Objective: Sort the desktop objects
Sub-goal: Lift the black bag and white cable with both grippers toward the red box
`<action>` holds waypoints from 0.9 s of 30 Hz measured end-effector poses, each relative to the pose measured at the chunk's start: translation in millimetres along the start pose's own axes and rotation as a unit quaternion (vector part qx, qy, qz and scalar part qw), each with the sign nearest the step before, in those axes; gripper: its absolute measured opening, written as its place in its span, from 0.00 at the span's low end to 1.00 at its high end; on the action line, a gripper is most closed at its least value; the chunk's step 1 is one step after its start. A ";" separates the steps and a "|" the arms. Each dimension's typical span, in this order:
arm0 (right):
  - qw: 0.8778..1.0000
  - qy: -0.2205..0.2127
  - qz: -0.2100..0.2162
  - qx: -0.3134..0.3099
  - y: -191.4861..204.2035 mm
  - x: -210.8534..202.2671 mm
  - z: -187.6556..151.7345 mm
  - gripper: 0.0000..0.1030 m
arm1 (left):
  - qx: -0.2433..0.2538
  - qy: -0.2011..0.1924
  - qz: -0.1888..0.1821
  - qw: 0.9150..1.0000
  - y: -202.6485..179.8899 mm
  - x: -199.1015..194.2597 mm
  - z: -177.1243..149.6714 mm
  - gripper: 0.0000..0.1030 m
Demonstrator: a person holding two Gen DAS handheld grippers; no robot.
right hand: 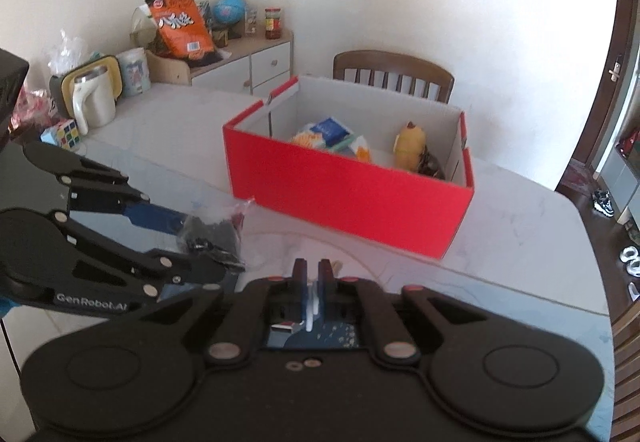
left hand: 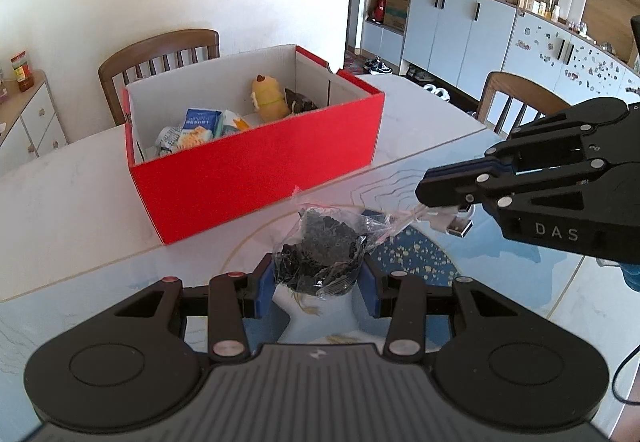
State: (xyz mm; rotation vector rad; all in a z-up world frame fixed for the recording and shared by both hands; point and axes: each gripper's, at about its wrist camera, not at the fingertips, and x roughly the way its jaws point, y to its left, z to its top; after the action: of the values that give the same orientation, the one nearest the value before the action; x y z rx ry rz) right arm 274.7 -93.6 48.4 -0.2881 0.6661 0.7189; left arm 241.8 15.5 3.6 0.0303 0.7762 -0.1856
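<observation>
My left gripper (left hand: 316, 278) is shut on a clear plastic bag of dark dried bits (left hand: 324, 250), its blue pads pressing the bag's lower part above the table. My right gripper (left hand: 424, 188) comes in from the right, shut on a white USB cable (left hand: 458, 228) whose metal plug hangs below the fingers. In the right wrist view the right gripper (right hand: 313, 270) pinches the thin white cable (right hand: 311, 312), and the left gripper (right hand: 208, 242) with the bag (right hand: 212, 232) is to its left. The red box (left hand: 256, 178) (right hand: 348, 202) stands beyond both, holding a yellow toy (left hand: 269, 98) and snack packets (left hand: 200, 120).
A white marble table (right hand: 520, 226) carries the box. A cream mug (right hand: 94, 102) and a puzzle cube (right hand: 68, 134) sit at its far left end. Wooden chairs (left hand: 160, 54) (left hand: 516, 98) stand behind the table. A low sideboard (right hand: 248, 62) holds snack bags and jars.
</observation>
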 end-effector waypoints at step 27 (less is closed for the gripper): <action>0.996 -0.078 -0.044 -0.010 -27.6 -4.7 78.8 0.04 | 0.029 -0.027 0.001 0.999 29.3 -4.3 80.2 0.40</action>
State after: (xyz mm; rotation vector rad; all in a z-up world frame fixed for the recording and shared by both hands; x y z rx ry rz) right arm 327.4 -79.8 111.9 -0.2756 0.4961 0.6577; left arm 299.6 37.3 62.7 0.0817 0.7169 -0.2061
